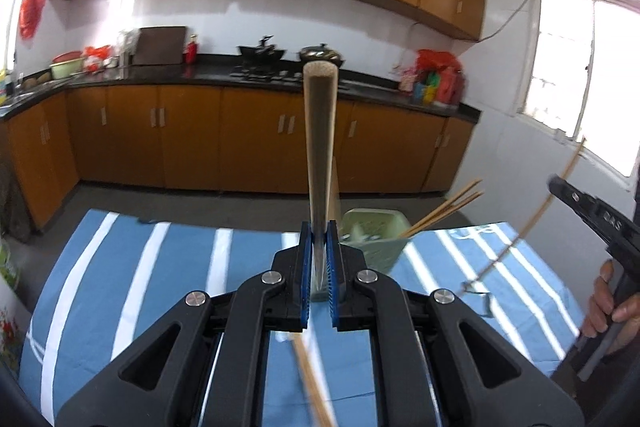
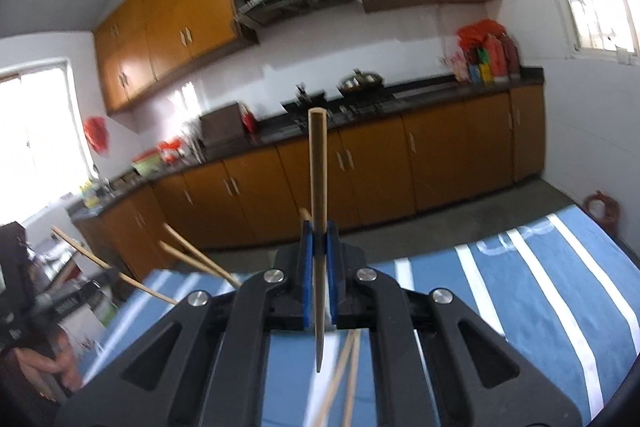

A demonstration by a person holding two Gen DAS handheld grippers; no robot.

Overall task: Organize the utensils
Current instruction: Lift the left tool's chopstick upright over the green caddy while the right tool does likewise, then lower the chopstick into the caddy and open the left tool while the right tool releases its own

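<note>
You hold one wooden chopstick in each gripper, both raised above the striped cloth.

Your left gripper [image 1: 319,247] has its ribbed blue pads [image 1: 306,267] pinched on a round, pale wooden chopstick [image 1: 320,131] that stands nearly upright, blunt end on top, narrowing to the tip between the pads. Your right gripper [image 2: 319,255] pinches a second chopstick [image 2: 319,187], slimmer-looking and squared at its upper end, its pointed tip hanging below the blue pads [image 2: 305,267]. Just behind the left gripper a pale green perforated plastic basket [image 1: 372,227] stands on the cloth with several thin chopsticks [image 1: 444,207] leaning out to the right. More loose sticks [image 2: 344,379] lie on the blue cloth with white stripes [image 1: 160,287], soft and slightly creased. Beyond are glossy orange-brown cabinets [image 1: 192,135] under a dark countertop [image 1: 208,71].
</note>
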